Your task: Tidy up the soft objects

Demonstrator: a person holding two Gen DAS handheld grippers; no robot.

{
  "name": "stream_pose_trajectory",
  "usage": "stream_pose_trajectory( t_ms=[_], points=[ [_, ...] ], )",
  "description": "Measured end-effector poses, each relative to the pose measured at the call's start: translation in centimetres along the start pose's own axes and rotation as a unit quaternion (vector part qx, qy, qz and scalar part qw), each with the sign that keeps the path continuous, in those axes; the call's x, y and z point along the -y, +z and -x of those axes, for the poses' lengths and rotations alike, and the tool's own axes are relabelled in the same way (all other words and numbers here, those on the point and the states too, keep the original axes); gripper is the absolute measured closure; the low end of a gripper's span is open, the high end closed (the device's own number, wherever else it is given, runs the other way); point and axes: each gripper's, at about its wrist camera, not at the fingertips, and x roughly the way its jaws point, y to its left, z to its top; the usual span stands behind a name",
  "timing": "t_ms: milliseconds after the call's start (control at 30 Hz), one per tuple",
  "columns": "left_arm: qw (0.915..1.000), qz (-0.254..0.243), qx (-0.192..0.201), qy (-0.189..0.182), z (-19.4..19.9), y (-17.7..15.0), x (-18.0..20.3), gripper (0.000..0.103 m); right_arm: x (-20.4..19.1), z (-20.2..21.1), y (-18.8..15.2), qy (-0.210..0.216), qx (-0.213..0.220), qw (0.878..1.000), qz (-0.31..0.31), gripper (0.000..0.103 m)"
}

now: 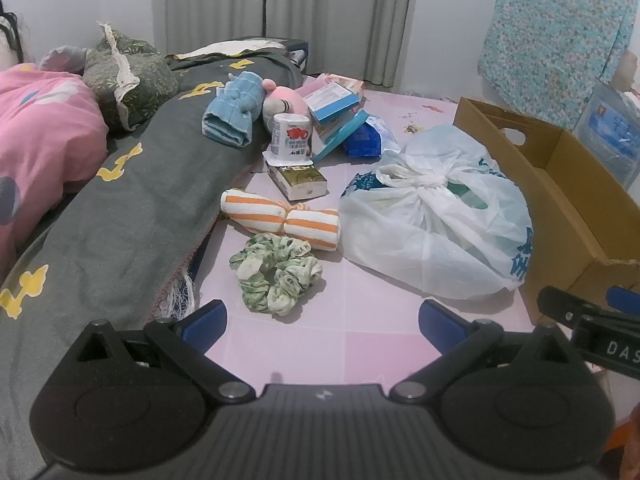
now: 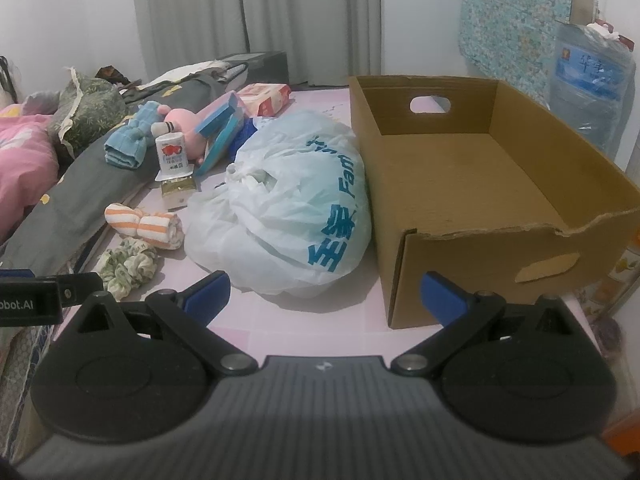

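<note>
Both grippers hover low over the pink tiled tabletop (image 1: 360, 344), each with its blue-padded fingers spread wide apart and holding nothing: the left gripper (image 1: 322, 320) and the right gripper (image 2: 324, 294). In the left wrist view, a green-and-white floral fabric scrunchie (image 1: 276, 276) lies just ahead at 12 o'clock, touching the rolled orange-and-white striped towel (image 1: 280, 218) tied at its middle behind it. A knotted white plastic bag with blue lettering (image 1: 436, 220) bulges at 1 o'clock, close against the open brown cardboard box (image 2: 480, 184), whose torn near rim faces the right gripper. The box's floor is bare. Farther back at 11 o'clock, a folded blue cloth (image 1: 232, 110) and a pink plush toy (image 1: 286, 100) rest at the edge of a grey blanket with yellow shapes (image 1: 132, 200). Bare tabletop lies open between the scrunchie and both grippers.
</note>
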Motion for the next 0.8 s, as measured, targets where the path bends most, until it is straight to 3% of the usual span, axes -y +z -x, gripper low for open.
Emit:
stream_pose_trajectory(
  t_ms=[800],
  points=[
    [1.0000,0.002,-0.003,-0.001,0.07,-0.20,-0.20,0.001,-0.30,-0.48,-0.22,-0.006,-0.006,1.000,0.010,0.001]
  ],
)
